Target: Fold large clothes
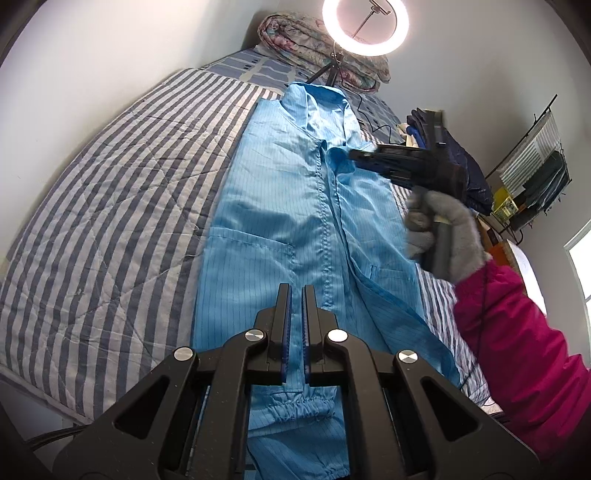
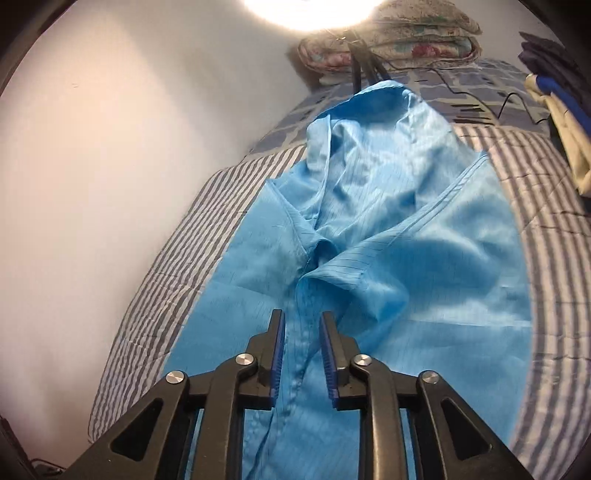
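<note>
A large light-blue work garment (image 1: 280, 206) lies lengthwise on the striped bed cover (image 1: 110, 206), collar at the far end, front placket up the middle, one side folded over the front. My left gripper (image 1: 296, 287) hovers over its lower part, jaws shut, with nothing seen between the pads. Over the chest is my right gripper (image 1: 354, 155), held by a grey-gloved hand (image 1: 443, 229) in a pink sleeve. In the right wrist view the right gripper (image 2: 302, 315) stands open above the rumpled fabric (image 2: 388, 236), pads clear of the cloth.
A lit ring light (image 1: 365, 26) on a tripod stands at the head of the bed in front of a folded floral quilt (image 1: 306, 40). Dark clothes (image 1: 461, 158) are piled at the right edge, with a wire rack (image 1: 532, 162) behind. A white wall (image 2: 110, 166) borders the bed's left side.
</note>
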Demonstrator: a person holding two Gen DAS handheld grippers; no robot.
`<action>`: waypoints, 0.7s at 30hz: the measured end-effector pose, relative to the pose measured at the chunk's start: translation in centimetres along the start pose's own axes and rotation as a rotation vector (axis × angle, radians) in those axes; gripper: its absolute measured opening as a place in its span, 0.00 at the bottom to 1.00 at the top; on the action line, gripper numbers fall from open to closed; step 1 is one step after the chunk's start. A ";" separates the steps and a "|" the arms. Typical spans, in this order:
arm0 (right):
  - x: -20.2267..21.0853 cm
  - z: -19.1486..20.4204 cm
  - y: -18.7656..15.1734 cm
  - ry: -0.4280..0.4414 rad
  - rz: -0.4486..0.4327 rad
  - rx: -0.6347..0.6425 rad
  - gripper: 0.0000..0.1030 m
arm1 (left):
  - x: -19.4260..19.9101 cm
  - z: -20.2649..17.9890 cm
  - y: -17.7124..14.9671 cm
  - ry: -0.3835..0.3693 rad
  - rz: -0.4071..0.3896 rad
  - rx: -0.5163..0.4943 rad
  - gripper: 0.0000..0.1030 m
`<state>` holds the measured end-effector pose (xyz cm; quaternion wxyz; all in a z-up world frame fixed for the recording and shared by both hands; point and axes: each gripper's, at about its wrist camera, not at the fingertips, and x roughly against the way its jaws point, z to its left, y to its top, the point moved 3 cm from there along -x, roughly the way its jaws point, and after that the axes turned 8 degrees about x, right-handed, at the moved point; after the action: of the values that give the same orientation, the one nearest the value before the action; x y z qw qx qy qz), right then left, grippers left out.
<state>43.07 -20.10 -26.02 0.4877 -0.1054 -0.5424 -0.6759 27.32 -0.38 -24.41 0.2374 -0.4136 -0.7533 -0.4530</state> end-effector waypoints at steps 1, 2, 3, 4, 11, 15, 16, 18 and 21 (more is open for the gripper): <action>1.1 0.0 -0.3 0.013 -0.002 -0.008 0.20 | 0.0 0.1 0.0 0.001 0.002 0.001 0.01; 2.0 0.2 -0.5 0.020 -0.003 -0.006 0.20 | 0.1 0.2 0.0 0.000 0.000 0.002 0.01; 2.9 0.3 -0.8 0.015 0.001 0.000 0.20 | 0.3 0.2 0.1 0.001 -0.007 0.000 0.01; 4.2 0.4 -1.4 0.000 0.013 0.008 0.21 | 0.4 0.2 0.1 0.001 -0.011 -0.003 0.01; 13.0 0.4 -8.7 -0.019 0.067 0.015 0.21 | 1.5 0.6 -0.6 -0.006 -0.034 -0.020 0.26; 16.7 0.3 -14.5 -0.042 0.107 0.003 0.21 | 1.5 1.3 -1.2 -0.016 -0.019 -0.018 0.29; 17.2 0.1 -15.7 -0.050 0.117 -0.004 0.21 | 1.3 1.7 -1.4 -0.018 -0.011 -0.008 0.29; 17.6 -0.7 -18.8 -0.079 0.153 -0.031 0.21 | 0.9 2.4 -1.9 -0.035 0.025 0.029 0.29; 17.3 -2.2 -22.6 -0.089 0.195 -0.110 0.21 | 0.6 3.2 -2.0 -0.040 0.037 0.073 0.29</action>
<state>17.74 -32.82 -29.53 0.5202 -0.2141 -0.5126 -0.6487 25.33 2.19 -26.44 0.2455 -0.4275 -0.7660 -0.4125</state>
